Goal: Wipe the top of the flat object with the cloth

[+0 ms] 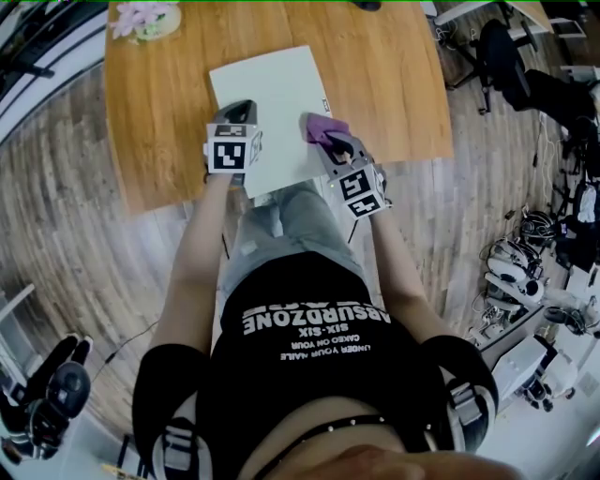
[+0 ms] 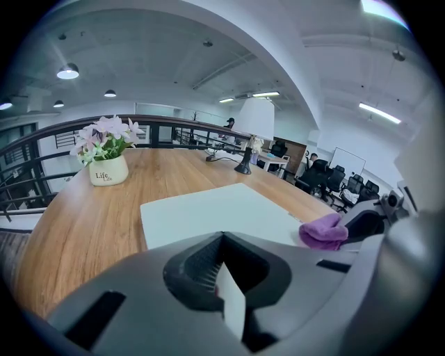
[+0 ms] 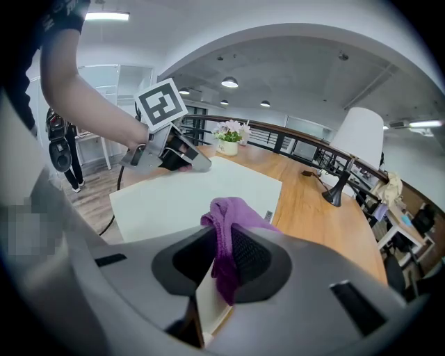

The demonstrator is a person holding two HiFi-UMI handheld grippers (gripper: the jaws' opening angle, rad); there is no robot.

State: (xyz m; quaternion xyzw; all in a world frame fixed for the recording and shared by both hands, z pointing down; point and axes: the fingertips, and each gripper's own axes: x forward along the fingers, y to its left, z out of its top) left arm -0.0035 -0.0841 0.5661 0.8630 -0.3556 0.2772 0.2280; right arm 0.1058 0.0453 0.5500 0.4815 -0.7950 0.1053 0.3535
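A white flat board [image 1: 277, 103] lies on the wooden table [image 1: 169, 122], its near end overhanging the table's front edge. My right gripper [image 1: 330, 139] is at the board's right edge, shut on a purple cloth [image 1: 323, 128]. In the right gripper view the cloth [image 3: 229, 215] bunches up out of the jaws [image 3: 224, 278] over the board [image 3: 188, 198]. My left gripper [image 1: 239, 108] is shut, its tips resting on the board's left edge. The left gripper view shows the board [image 2: 208, 212] ahead and the cloth [image 2: 323, 233] at the right.
A pot of pink flowers [image 1: 145, 19] stands at the table's far left corner. A white lamp [image 2: 252, 132] stands at the far end. Office chairs [image 1: 502, 56] and equipment [image 1: 520, 272] stand on the wooden floor to the right.
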